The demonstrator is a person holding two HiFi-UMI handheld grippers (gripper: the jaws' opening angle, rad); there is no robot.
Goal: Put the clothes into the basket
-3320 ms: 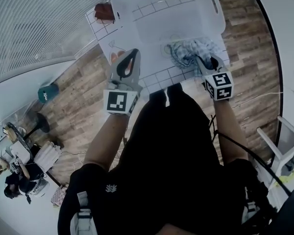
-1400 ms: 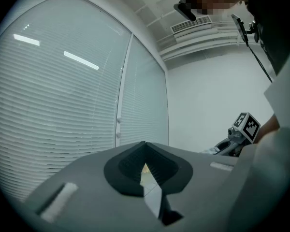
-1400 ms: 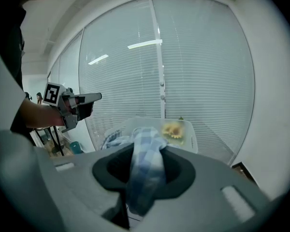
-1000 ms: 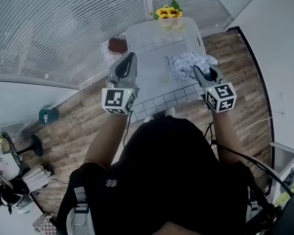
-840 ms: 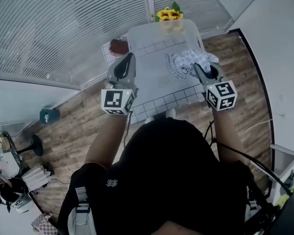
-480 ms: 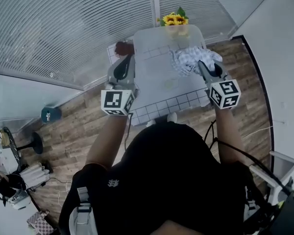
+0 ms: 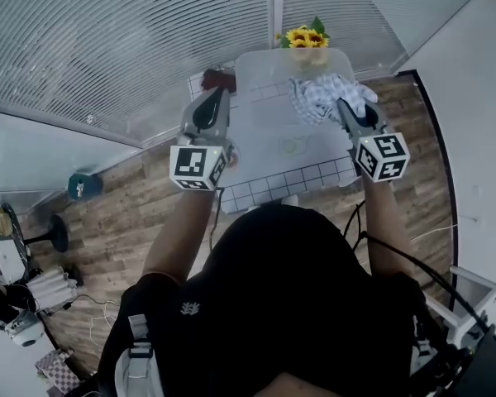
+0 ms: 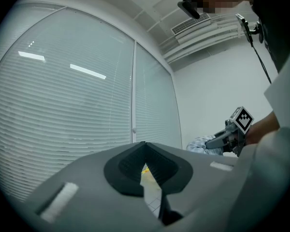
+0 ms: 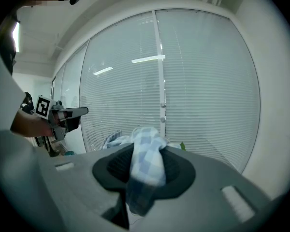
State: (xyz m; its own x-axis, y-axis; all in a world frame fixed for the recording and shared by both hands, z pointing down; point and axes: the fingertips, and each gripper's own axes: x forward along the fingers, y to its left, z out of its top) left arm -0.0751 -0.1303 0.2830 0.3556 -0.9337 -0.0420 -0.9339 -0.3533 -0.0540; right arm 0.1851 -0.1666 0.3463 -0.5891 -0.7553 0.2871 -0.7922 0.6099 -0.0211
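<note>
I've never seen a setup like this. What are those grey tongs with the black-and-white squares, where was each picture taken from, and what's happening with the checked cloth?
There is no robot here. A person dressed in black holds a two-jaw gripper in each hand, and the patterned cubes are part of those grippers. The wide picture comes from a camera on the person's head, looking steeply down. The other two come from cameras riding on the grippers, each looking along its own jaws.

Below is a white gridded surface with a pale see-through basket on it. Sunflowers stand at the far end and a dark red thing lies beside the basket.

The right gripper is clamped on a blue-and-white checked cloth, which appears to hang over the basket. The left gripper has its jaws together with nothing between them.
</note>
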